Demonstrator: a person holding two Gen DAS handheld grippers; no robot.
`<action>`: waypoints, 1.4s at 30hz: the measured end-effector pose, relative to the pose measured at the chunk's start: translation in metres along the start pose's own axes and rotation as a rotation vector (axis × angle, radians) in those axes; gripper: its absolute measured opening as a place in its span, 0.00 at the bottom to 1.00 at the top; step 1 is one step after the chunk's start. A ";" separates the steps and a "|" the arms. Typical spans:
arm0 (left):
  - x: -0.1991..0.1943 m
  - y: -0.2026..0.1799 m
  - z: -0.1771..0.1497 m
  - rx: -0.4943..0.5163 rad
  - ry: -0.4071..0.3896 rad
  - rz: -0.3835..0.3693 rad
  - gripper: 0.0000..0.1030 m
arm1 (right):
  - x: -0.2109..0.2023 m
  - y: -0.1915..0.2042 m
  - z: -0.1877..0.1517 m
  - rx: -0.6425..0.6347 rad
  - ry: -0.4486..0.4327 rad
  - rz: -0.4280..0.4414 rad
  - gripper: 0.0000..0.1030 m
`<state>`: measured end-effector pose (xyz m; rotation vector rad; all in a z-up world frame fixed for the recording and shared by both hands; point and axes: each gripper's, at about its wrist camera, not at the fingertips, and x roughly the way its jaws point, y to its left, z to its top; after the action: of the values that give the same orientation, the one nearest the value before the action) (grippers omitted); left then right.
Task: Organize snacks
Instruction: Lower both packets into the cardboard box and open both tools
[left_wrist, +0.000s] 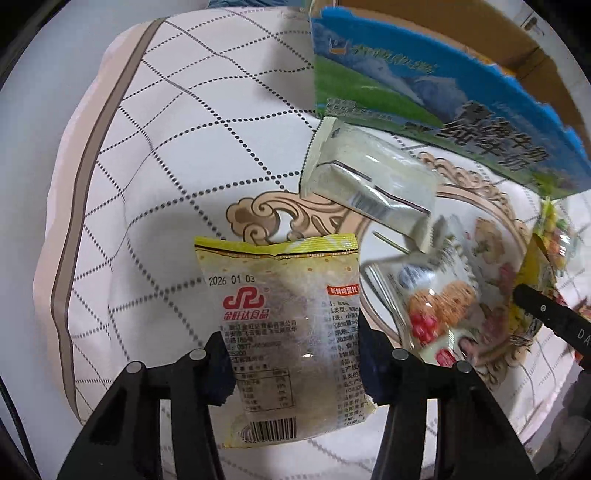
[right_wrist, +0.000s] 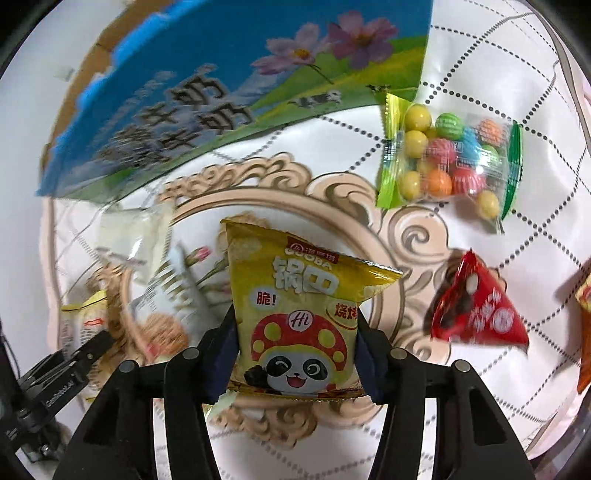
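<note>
Snacks are up off the cloth on both sides. The left gripper (left_wrist: 293, 363) is clamped on a pale yellow cake pack (left_wrist: 284, 332), printed back facing the camera, date stamp near the top and barcode at the bottom; the pack stands roughly upright between the two pads, its sealed top edge well above them. The right gripper (right_wrist: 295, 354) is clenched on a yellow panda bag (right_wrist: 295, 310), gripped low at both sides, the bag rising up and away from the fingers with its top corner kinked to the right.

Everything sits over a white quilted cloth (left_wrist: 147, 166) with a dotted grid and a tan scroll frame. Just beyond the left gripper, to its right, a whitish wrapped bar (left_wrist: 369, 181) lies angled, and below it a blurred cookie pack (left_wrist: 439, 291). A blue-and-green milk carton box (right_wrist: 207, 92) stands at the far edge of the cloth, near the bar.

From the right wrist view, a clear bag of coloured gumballs (right_wrist: 448, 158) lies beyond and to the right of the gripper, close to the box's corner. A red triangular pack (right_wrist: 476, 310) rests on the cloth just right of the panda bag, apart from it. The left gripper's black tip pokes in at the lower left there.
</note>
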<state>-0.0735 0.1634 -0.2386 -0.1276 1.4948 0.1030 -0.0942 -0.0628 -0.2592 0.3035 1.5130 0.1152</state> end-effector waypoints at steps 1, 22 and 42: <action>-0.006 0.000 -0.002 -0.003 -0.008 -0.009 0.48 | -0.008 0.003 -0.006 -0.008 -0.005 0.016 0.56; -0.123 -0.057 0.204 0.105 -0.174 -0.191 0.48 | -0.128 0.086 0.180 -0.169 -0.203 0.114 0.56; 0.000 -0.067 0.346 0.101 0.103 -0.122 0.49 | -0.002 0.124 0.325 -0.167 -0.067 0.041 0.56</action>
<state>0.2774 0.1480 -0.2122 -0.1437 1.5883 -0.0785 0.2425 0.0144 -0.2146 0.2022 1.4211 0.2604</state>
